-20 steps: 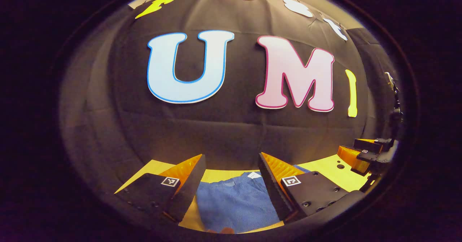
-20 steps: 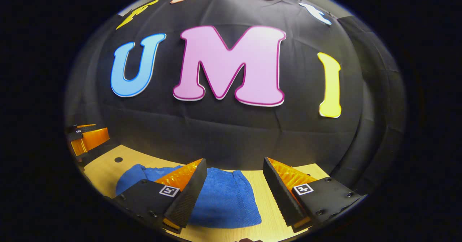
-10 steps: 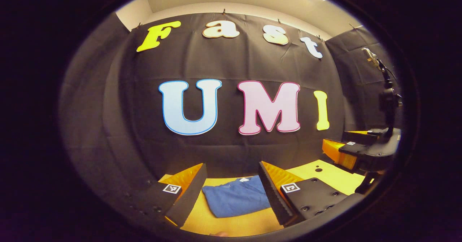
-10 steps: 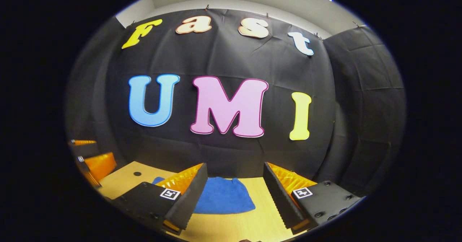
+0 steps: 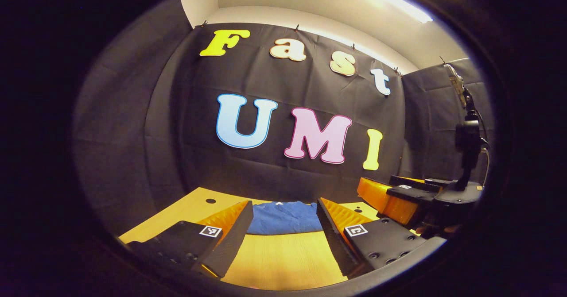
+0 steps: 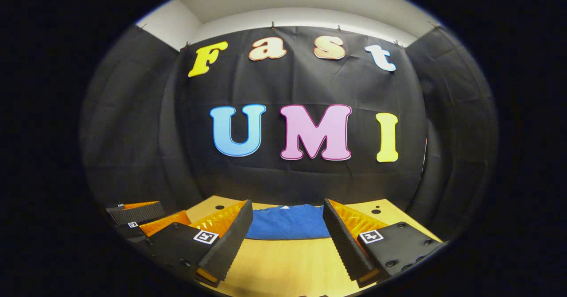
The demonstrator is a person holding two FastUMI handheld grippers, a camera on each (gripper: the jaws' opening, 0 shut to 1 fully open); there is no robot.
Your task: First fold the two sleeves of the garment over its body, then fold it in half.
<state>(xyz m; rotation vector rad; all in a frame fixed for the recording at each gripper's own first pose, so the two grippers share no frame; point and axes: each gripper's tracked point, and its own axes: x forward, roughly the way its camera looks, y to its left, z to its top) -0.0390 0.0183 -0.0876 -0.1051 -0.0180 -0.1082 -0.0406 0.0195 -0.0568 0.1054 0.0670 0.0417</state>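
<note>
Blue garment (image 5: 283, 217) lying folded flat on the wooden table (image 5: 283, 257), left gripper (image 5: 283, 237) hovering wide apart, right gripper (image 6: 288, 239) hovering wide apart, both holding nothing

One garment, two grippers, one table
A single folded blue garment (image 5: 283, 217) — two grippers, the left gripper (image 5: 283, 226) and right gripper (image 6: 288, 228) — one wooden table (image 5: 283, 261) with two small holes.

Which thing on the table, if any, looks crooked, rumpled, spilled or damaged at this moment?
Nothing stands out. The blue garment lies flat on the table as a compact folded block with a fairly straight near edge. Both grippers, left and right, are open and clear of it.
</note>
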